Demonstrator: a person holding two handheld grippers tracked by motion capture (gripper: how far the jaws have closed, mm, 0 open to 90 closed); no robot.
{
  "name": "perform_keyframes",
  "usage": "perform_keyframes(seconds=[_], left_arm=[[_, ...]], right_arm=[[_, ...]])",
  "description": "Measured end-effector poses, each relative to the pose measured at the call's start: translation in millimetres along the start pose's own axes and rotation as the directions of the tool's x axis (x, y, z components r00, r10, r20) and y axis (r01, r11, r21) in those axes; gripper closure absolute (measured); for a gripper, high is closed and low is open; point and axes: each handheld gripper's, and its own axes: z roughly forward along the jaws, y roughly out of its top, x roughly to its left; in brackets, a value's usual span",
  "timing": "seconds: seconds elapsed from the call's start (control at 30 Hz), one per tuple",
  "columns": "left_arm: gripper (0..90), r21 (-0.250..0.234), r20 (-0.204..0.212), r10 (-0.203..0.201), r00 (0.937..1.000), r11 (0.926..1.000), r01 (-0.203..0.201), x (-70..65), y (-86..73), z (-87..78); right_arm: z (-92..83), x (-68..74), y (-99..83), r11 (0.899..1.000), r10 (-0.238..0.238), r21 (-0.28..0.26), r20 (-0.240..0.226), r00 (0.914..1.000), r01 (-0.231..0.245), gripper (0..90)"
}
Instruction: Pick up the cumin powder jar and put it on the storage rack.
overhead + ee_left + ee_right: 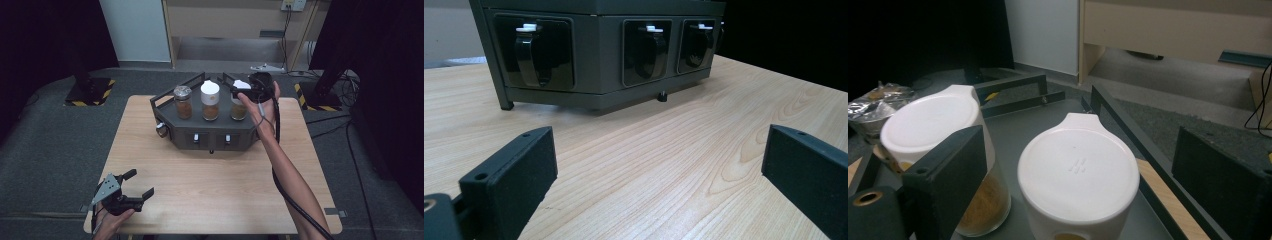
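Right tongs hang over the right-hand jar on the dark rack, jaws apart, one on each side of its white lid, pads not on it. The jar stands upright in the rack's right slot, last in a row of three: the white-lid middle jar just beside it, the foil-topped jar at the left end.

Step in hand, by my read: letting go of that jar, or lining up to take it. No squeeze on it right now.

To do it well:
- Lift straight up before any sideways move. The near jaw sits close to the middle jar's lid, so a sideways sweep could clip it.
- If regrasping, centre the jaws on the lid, then close square.

Edges and room:
- The rack rail runs close along the jar's outer side, with the far jaw beyond it. Little slack there.
- Open air above the jars; that's the clean way out.
- Bare table in front of the rack, lots of set-down space.

Left tongs sit low at the near left corner of the table, jaws apart, empty, well apart from the rack.
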Motion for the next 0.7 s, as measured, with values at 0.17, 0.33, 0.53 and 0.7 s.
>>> perform_keyframes(seconds=[0.17, 0.33, 0.53, 0.7], left_arm=[[0.1, 0.001, 0.001, 0.0, 1.0, 1.0, 0.0, -0.1, 0.2, 0.0], [0.1, 0.0, 0.001, 0.0, 1.0, 1.0, 0.0, 0.0, 0.3, 0.0], [0.1, 0.001, -0.001, -0.001, 1.0, 1.0, 0.001, -0.3, 0.3, 0.1], [0.1, -0.001, 0.0, -0.003, 1.0, 1.0, 0.003, -0.1, 0.2, 0.3]], right_arm=[[-14.1, 0.5, 0.3, 1.0, -0.023, -0.019, -0.025, 0.9994, 0.022, 6.7], [-32.3, -0.8, -3.9, 0.998, -0.046, -0.048, -0.066, 0.9967, 0.043, 6.6], [-53.9, -3.6, -13.2, 0.994, -0.073, -0.087, -0.111, 0.9911, 0.064, 6.6], [-69.4, -4.7, -24.1, 0.99, -0.106, -0.113, -0.138, 0.9847, 0.091, 6.7]])
